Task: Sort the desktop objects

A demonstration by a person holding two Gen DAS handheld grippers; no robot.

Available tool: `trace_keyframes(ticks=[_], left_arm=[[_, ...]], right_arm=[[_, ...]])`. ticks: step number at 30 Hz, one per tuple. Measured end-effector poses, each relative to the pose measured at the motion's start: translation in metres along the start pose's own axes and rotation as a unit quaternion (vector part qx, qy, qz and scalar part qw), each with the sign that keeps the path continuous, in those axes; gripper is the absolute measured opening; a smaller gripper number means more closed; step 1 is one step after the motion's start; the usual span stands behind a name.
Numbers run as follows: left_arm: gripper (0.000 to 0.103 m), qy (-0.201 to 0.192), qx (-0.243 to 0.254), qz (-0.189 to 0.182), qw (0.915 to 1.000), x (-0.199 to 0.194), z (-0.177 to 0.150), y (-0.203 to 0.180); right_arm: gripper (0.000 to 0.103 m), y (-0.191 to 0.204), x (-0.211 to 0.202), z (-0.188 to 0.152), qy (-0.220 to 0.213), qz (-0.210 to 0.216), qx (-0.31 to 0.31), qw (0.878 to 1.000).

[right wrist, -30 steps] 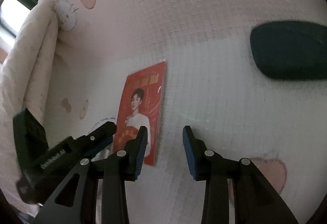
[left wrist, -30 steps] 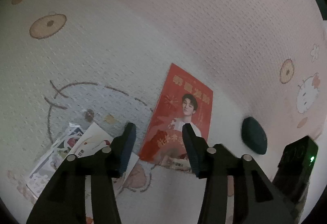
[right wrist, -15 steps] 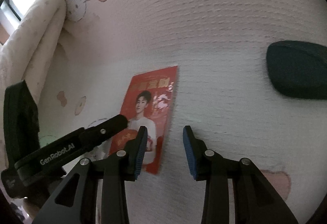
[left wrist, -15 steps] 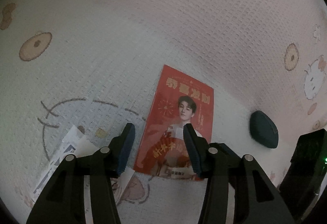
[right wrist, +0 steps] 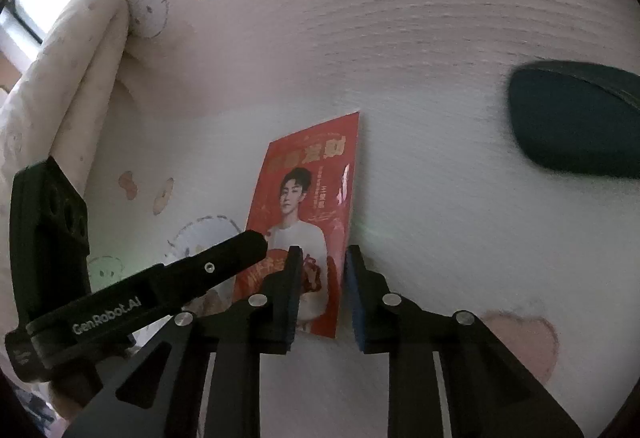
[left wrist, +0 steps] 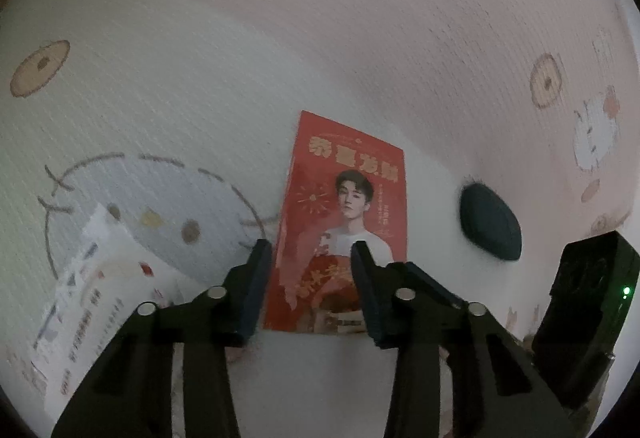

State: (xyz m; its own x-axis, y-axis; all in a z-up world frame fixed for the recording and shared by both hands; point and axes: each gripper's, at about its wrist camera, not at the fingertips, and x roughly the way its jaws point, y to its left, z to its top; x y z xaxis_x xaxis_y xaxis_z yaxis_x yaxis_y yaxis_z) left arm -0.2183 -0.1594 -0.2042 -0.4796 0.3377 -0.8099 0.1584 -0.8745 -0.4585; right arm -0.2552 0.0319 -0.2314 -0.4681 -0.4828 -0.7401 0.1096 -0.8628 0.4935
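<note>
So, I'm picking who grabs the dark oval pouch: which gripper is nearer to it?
Right. The right gripper has the dark oval pouch ahead to its right; the left gripper is farther left. Both jaws are closing above the red card, gripping nothing.

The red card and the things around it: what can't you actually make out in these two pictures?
- Red card: its lower edge is covered by the left tongs in the left view and by the right tongs in the right view. Both tongs are closing, so contact is unclear.
- Papers, left view: print blurred, partly behind the tongs.
- Dark oval thing, right view: cut off by the edge.
</note>
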Motion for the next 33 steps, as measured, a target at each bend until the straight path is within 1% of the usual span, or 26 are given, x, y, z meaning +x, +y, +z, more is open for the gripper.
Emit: trace_keyframes(ticks=[3,6,9,12,15,17,18,21,24,28,31,33], left_arm=[[0.025,0.011,-0.014,-0.01,0.9998,-0.001,-0.009,0.001],[0.022,0.02,-0.032,-0.038,0.9985,-0.002,-0.029,0.001],[0.022,0.03,-0.027,-0.045,0.9982,-0.002,-0.039,-0.005],[0.022,0.044,-0.018,-0.047,0.9978,-0.003,-0.054,-0.019],[0.022,0.057,-0.01,-0.054,0.9969,-0.01,-0.068,-0.023],[0.022,0.061,-0.005,-0.056,0.9965,-0.013,-0.082,-0.028],[0.022,0.062,-0.003,-0.055,0.9966,-0.008,-0.088,-0.039],[0.022,0.066,0.008,-0.056,0.9962,-0.013,-0.107,-0.047],[0.022,0.072,0.001,-0.061,0.9956,-0.016,-0.124,-0.053],[0.022,0.092,0.003,-0.074,0.993,-0.016,-0.145,-0.064],[0.022,0.098,0.022,-0.064,0.9929,-0.018,-0.158,-0.075],[0.022,0.098,0.04,-0.055,0.9928,-0.019,-0.165,-0.084]], right_arm=[[0.017,-0.009,-0.01,-0.006,0.001,-0.008,0.023,1.0],[0.017,-0.023,-0.022,-0.018,0.005,-0.006,0.061,0.998],[0.017,-0.032,-0.034,-0.03,0.006,-0.007,0.08,0.997],[0.017,-0.032,-0.045,-0.038,0.004,-0.017,0.082,0.997],[0.017,-0.04,-0.062,-0.05,0.001,-0.029,0.08,0.996],[0.017,-0.048,-0.075,-0.062,0.007,-0.036,0.083,0.996],[0.017,-0.051,-0.078,-0.064,0.01,-0.038,0.086,0.996],[0.017,-0.057,-0.091,-0.081,0.021,-0.046,0.087,0.995],[0.017,-0.06,-0.101,-0.093,0.029,-0.057,0.072,0.995],[0.017,-0.064,-0.116,-0.108,0.037,-0.074,0.051,0.995],[0.017,-0.074,-0.131,-0.116,0.038,-0.065,0.056,0.996],[0.017,-0.076,-0.137,-0.119,0.042,-0.065,0.046,0.996]])
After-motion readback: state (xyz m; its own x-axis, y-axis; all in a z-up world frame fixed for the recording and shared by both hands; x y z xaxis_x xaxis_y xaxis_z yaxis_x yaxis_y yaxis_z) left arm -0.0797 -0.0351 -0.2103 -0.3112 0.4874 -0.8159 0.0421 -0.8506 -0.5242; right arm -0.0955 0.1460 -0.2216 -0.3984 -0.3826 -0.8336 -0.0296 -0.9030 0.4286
